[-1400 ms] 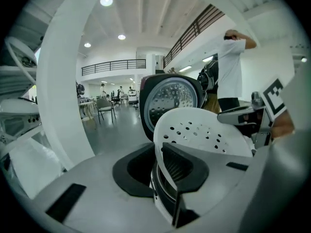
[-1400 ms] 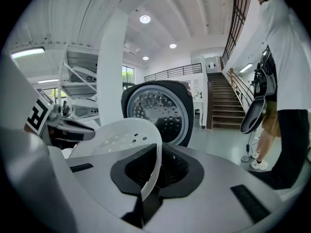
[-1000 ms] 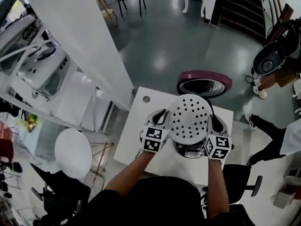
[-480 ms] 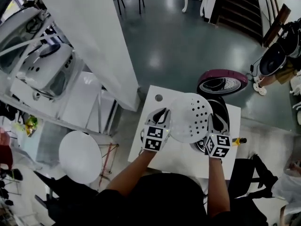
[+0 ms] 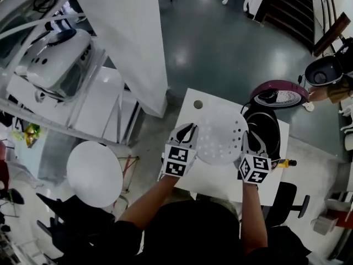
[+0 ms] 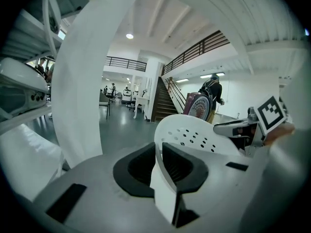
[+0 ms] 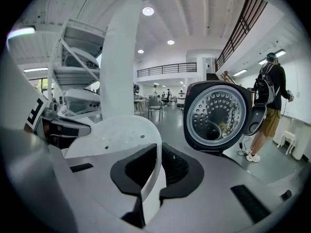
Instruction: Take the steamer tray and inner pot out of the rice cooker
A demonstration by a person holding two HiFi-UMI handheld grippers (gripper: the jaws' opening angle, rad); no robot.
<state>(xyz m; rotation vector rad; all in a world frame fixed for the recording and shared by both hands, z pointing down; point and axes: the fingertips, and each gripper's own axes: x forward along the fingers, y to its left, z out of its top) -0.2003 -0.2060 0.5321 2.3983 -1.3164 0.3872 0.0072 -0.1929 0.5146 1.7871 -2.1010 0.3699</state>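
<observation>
Clamped from both sides: left gripper pinched narrow on the steamer tray at its left rim, right gripper likewise on the right rim. Held roughly flat, holed face up, over the white table, just left of the open rice cooker. Round, no long axis.

The steamer tray beside the rice cooker looks like smooth, matt white plastic. The cooker's body is glossy black, and its lid has a shiny dimpled metal liner. The floor beyond it is polished and reflective.
</observation>
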